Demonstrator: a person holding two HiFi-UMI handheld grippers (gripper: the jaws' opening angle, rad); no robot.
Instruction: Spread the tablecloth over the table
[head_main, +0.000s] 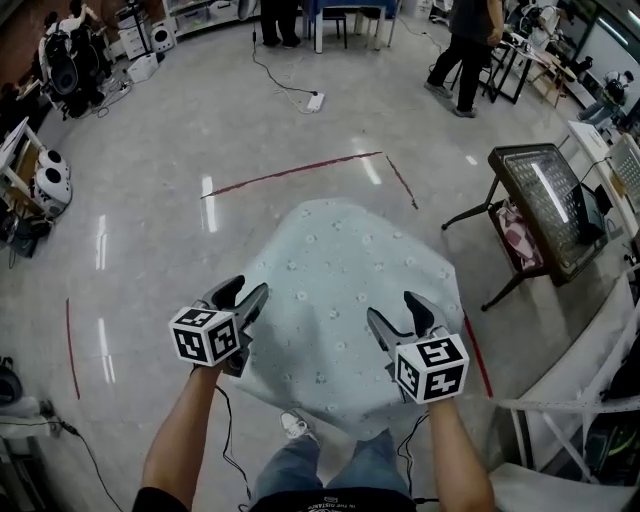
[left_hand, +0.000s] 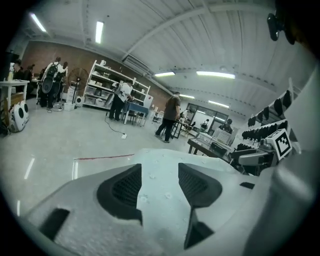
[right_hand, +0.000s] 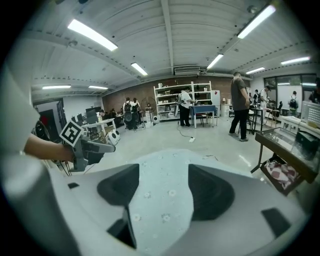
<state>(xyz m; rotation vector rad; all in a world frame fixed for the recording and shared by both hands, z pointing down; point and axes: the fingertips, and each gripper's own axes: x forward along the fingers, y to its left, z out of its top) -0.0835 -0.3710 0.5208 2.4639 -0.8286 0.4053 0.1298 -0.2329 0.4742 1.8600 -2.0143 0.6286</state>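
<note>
- Pale blue-green tablecloth (head_main: 345, 290) printed with small white flowers: one. It lies spread at the middle of the head view, draped over the table, with its corners hanging towards the shiny grey floor (head_main: 150, 220).
- Table: wholly hidden under that cloth, so its shape and material cannot be made out.
- Grey hand-held grippers: two, each with two dark-padded jaws and one black-and-white marker cube. The left gripper (head_main: 248, 290) stands at the cloth's 8 o'clock and the right gripper (head_main: 393, 308) at its 5 o'clock.
- In the left gripper view, the left gripper (left_hand: 159, 185) has its jaws moderately apart. They pinch nothing, and the flowered cloth shows through the gap, beyond the pads.
- In the right gripper view, the right gripper (right_hand: 164, 192) has its jaws wide apart. They are also empty, with the cloth showing beyond them.
- Strips of red tape on the floor: four. The longest (head_main: 290, 172) is at the cloth's 12 o'clock.
- Dark metal-framed stand with a glass top (head_main: 545, 190): one, at the cloth's 2 o'clock and well apart from it.
- White power strip (head_main: 314, 101): one, farther off at 12 o'clock.
- Standing people at the head view's top edge: two (head_main: 280, 25) (head_main: 465, 55), both cut off above the chest.
- The cloth's near hem is hidden behind the grippers, the forearms and the wearer's knees.
- The head view does not show whether the left gripper brushes the cloth's edge.
</note>
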